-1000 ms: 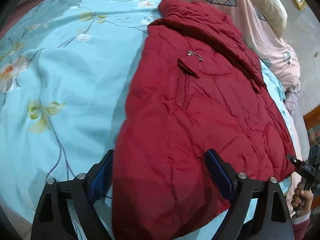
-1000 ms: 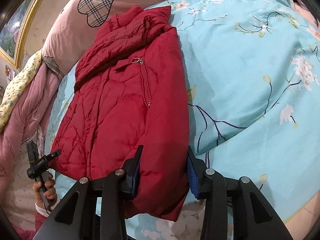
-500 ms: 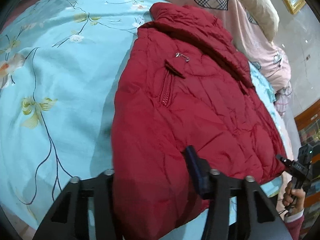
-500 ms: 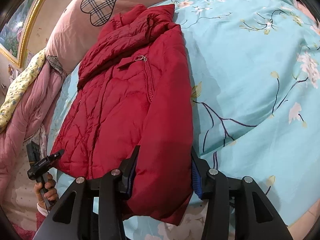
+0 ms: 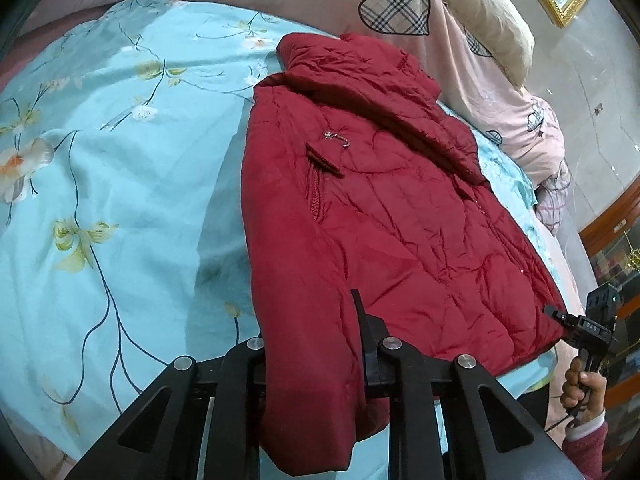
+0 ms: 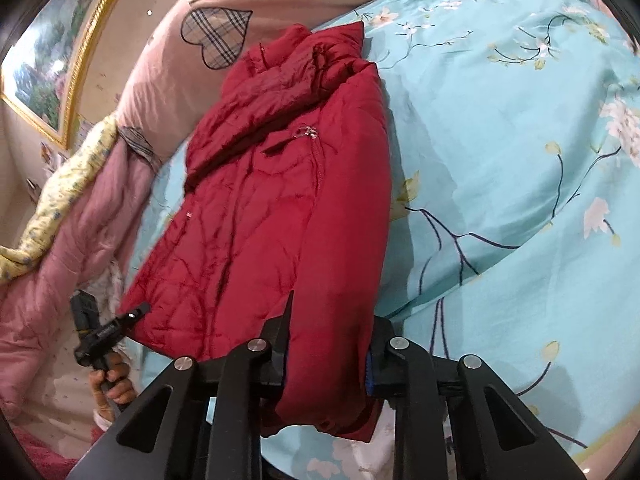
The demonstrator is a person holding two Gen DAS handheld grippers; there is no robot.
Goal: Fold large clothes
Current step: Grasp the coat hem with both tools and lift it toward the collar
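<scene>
Red quilted puffer jacket (image 5: pixel 392 216) lies front-up on the bed's light blue floral sheet (image 5: pixel 100 184), one garment, crinkled and glossy, its collar toward one pink quilt (image 5: pixel 320 4) with plaid hearts. One chest zipper with a metal pull shows. My left tool (image 5: pixel 312 340) grips the sleeve; my right tool (image 6: pixel 328 344) clamps the hem's thick padded fabric.

The left gripper (image 5: pixel 308 344) reaches forward and low, its two black fingers pressed in from either side on red padded fabric. The right gripper (image 6: pixel 330 344) does likewise, clamped at the same height. A bare hand (image 6: pixel 112 384) in a pink cuff grips a black handle, knuckles curled tight.
</scene>
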